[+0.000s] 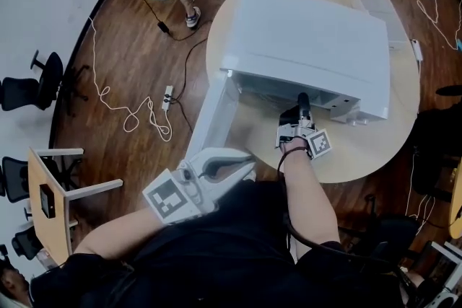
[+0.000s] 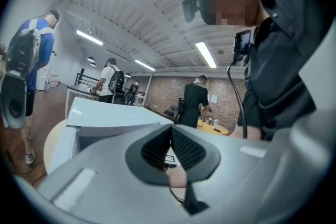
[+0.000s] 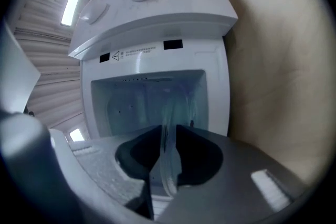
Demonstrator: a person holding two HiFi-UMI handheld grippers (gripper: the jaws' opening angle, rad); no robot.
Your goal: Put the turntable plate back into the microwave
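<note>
Grips the turntable plate (image 3: 171, 113) by its rim in the right hand-held gripper (image 3: 167, 131), jaws pinched on the glass. Seen edge-on at the centre of the right gripper view, with its far part reaching into the cavity (image 3: 131, 105) of the microwave (image 1: 310, 40), which stands on the round surface (image 1: 361, 148).

Best to hold the pinch firm and the plate flat to the cavity floor, since the glass looks thin and likely slippery. Push straight in until centred, then lower it fully before letting go. Cannot make out any drive hub through the glass, so seat it gently and check for wobble.

Mind the open door (image 1: 213, 115) at centre left of the head view. Holds the left hand-held gripper (image 1: 216, 171) low at lower left, jaws together on nothing, just below the door's lower end. Leave it there, out of the way.
</note>
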